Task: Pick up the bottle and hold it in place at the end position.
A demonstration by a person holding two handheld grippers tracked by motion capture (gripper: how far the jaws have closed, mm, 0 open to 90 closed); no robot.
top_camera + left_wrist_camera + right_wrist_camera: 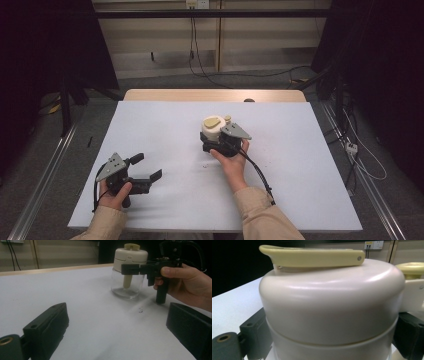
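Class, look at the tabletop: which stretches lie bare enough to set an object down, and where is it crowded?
Bare: the table beyond the left gripper and right of the jar. Crowded: around the jar, where the right gripper closes on it.

No readable text, label, brand, number or sign on anything.

The cream plastic lid with its pale yellow flip lever [312, 257] on the clear glass jar [127, 286] carries no lettering that can be made out, the grey three-cornered plate [111, 165] bears only small holes, and the white wall socket plate [373, 244] is too small and blurred to read.
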